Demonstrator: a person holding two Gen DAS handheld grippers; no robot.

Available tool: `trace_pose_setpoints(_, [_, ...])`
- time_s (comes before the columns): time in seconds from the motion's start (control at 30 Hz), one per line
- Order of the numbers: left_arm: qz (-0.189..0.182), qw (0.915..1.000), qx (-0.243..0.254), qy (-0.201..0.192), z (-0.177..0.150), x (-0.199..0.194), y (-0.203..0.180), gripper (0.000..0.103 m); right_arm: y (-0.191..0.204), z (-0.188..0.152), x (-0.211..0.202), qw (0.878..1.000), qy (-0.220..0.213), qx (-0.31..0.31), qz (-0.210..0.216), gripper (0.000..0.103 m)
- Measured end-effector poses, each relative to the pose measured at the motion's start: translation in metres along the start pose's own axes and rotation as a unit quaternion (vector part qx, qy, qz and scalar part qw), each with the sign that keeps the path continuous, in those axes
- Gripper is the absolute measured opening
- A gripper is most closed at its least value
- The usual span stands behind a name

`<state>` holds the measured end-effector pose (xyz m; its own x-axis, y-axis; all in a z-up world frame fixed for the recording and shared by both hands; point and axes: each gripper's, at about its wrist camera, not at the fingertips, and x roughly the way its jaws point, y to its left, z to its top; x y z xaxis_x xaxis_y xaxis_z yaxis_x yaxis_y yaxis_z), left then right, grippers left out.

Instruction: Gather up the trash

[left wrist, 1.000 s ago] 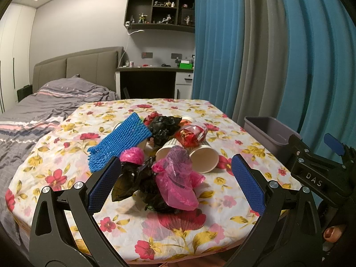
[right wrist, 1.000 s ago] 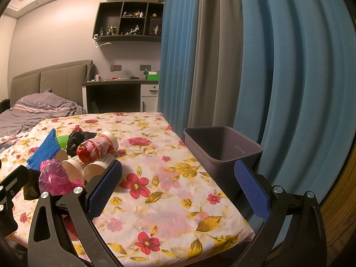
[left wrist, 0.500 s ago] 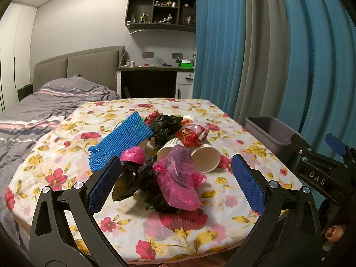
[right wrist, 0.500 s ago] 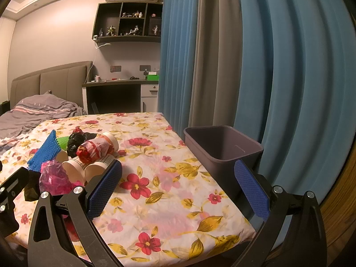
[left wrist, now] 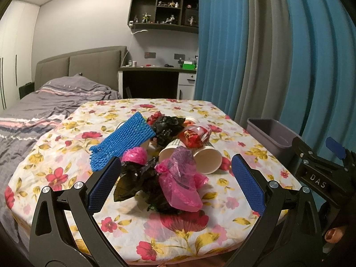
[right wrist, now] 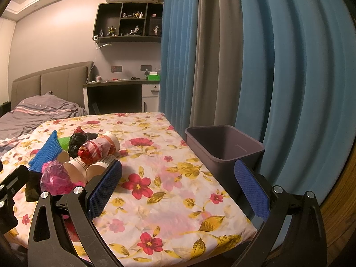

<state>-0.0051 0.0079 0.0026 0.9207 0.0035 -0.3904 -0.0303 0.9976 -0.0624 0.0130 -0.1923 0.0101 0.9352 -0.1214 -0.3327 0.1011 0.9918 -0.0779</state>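
— Nothing much has shifted over the last second: both views look almost the same, with only a slight drift of the left camera.

— Where's the trash?

— Heaped mid-bench on the floral cloth: a pink bag (left wrist: 178,184) tangled with a black bag (left wrist: 138,178) nearest, then paper cups (left wrist: 207,158) lying on their sides, a blue foam net (left wrist: 124,140), and a red wrapper (left wrist: 195,133) behind.

— And the tongs?

— The left tongs (left wrist: 175,184) are spread wide and hold nothing; the pink bag sits straight ahead, framed between the pads. The right tongs (right wrist: 178,187) are equally wide and empty, facing bare cloth, with the pile off to their left and the grey bin (right wrist: 224,146) ahead on the right, at the bench edge.

— So which goes first?

— I'd judge the left; it is nearer and already lined up. The pink bag's length runs roughly away from the camera, so a straight push forward and down should straddle it.
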Motion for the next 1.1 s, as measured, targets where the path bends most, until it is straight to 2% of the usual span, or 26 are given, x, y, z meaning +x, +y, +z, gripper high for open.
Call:
trace_pose_setpoints(0.67, [0.011, 0.9998, -0.013, -0.006, 0.002, 0.001, 0.002, 0.098, 0.001, 0.007, -0.004, 1.000, -0.004, 0.005, 0.005, 0.098])
trace_pose_setpoints(0.87, [0.000, 0.9999, -0.015, -0.006, 0.001, 0.002, 0.001, 0.098, 0.006, 0.007, -0.003, 1.000, -0.004, 0.008, 0.010, 0.098])
trace_pose_setpoints(1.1, [-0.003, 0.9994, -0.032, 0.009, -0.004, 0.009, 0.020, 0.098, 0.006, 0.002, -0.002, 1.000, -0.004, 0.013, 0.025, 0.098])
